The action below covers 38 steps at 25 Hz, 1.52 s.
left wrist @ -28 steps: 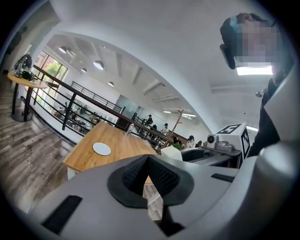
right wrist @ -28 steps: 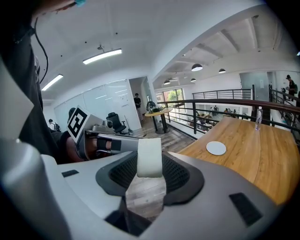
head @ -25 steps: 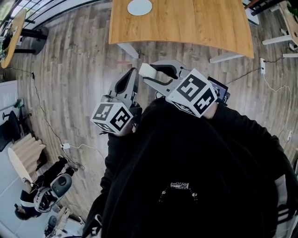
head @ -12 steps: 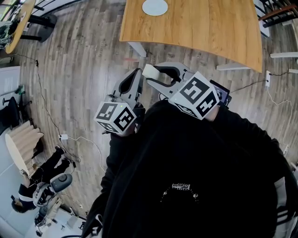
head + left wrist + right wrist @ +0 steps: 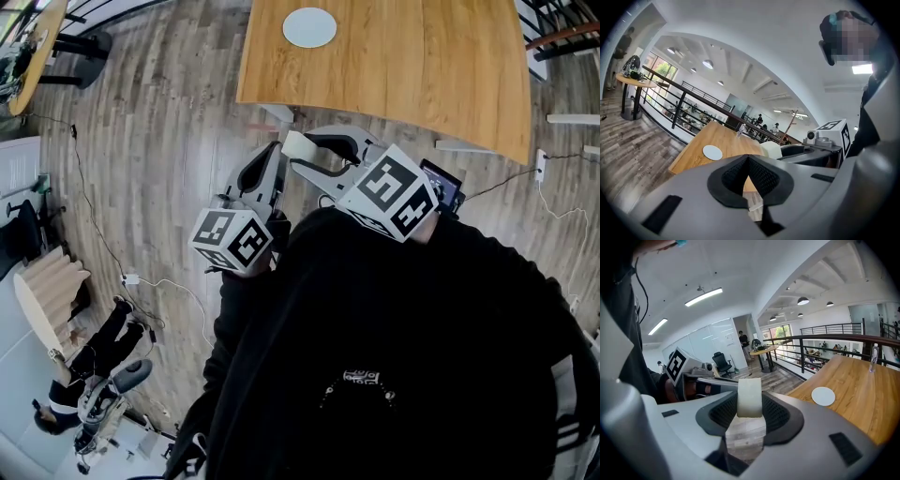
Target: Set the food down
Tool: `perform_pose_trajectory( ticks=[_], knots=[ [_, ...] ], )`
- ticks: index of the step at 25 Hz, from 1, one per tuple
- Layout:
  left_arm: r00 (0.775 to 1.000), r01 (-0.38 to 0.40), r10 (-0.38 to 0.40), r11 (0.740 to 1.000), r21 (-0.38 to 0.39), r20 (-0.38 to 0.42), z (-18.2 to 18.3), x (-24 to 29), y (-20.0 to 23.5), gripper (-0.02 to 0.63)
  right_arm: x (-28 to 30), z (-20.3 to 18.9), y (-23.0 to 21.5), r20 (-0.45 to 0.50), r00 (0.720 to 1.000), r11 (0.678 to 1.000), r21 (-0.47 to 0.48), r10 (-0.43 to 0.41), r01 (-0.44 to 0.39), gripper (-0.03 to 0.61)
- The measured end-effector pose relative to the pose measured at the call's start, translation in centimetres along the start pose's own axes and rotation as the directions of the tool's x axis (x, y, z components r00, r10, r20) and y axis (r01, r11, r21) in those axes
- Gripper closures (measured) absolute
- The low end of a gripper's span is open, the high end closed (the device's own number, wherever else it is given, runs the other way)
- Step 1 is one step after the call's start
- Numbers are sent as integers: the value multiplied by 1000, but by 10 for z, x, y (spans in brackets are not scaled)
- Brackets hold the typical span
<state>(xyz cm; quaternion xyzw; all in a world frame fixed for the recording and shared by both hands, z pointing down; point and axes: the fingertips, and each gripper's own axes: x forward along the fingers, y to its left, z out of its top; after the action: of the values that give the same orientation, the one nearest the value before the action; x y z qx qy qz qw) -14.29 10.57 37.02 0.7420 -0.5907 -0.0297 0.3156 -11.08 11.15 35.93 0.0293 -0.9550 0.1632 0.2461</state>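
A pale, off-white block of food point(image 5: 298, 144) sits between the pads of my right gripper point(image 5: 302, 148), which is shut on it. The right gripper view shows the same block point(image 5: 750, 397) upright between the dark pads. My left gripper point(image 5: 269, 155) is held beside it at chest height, its jaws shut with nothing in them; its pads point(image 5: 754, 173) meet in the left gripper view. Ahead stands a wooden table point(image 5: 422, 66) with a small round white plate point(image 5: 309, 27) on it. The plate point(image 5: 823, 396) lies right of the held food and beyond it.
Wood-plank floor lies between me and the table. Cables and a power adapter point(image 5: 129, 278) trail across the floor at left. A round high table point(image 5: 23, 56) stands far left, by a black railing point(image 5: 820, 341). A bottle point(image 5: 873, 358) stands at the table's far edge.
The table and plate have slid right and lower in the head view, so they are nearer. Both grippers keep the same pose, the food still in the right one.
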Motion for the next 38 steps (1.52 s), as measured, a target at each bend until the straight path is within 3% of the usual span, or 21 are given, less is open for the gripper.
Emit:
perform_pose_trajectory(
  ticks=[15,22,31,38],
  knots=[
    [1000,-18,18,1000,13,-23,60,128,-4,617,-17,37,-135,30,999,999,37,35,-36,407],
    [998,-54,55,998,8,-42,72,162,0,617,-17,46,-174,43,997,996,62,67,-69,407],
    [995,-41,45,998,40,-89,82,184,0,617,-12,57,-199,92,994,991,113,67,-77,407],
    [994,27,-22,998,53,-107,102,202,16,615,-4,71,-218,103,995,992,130,-10,-4,407]
  ],
)
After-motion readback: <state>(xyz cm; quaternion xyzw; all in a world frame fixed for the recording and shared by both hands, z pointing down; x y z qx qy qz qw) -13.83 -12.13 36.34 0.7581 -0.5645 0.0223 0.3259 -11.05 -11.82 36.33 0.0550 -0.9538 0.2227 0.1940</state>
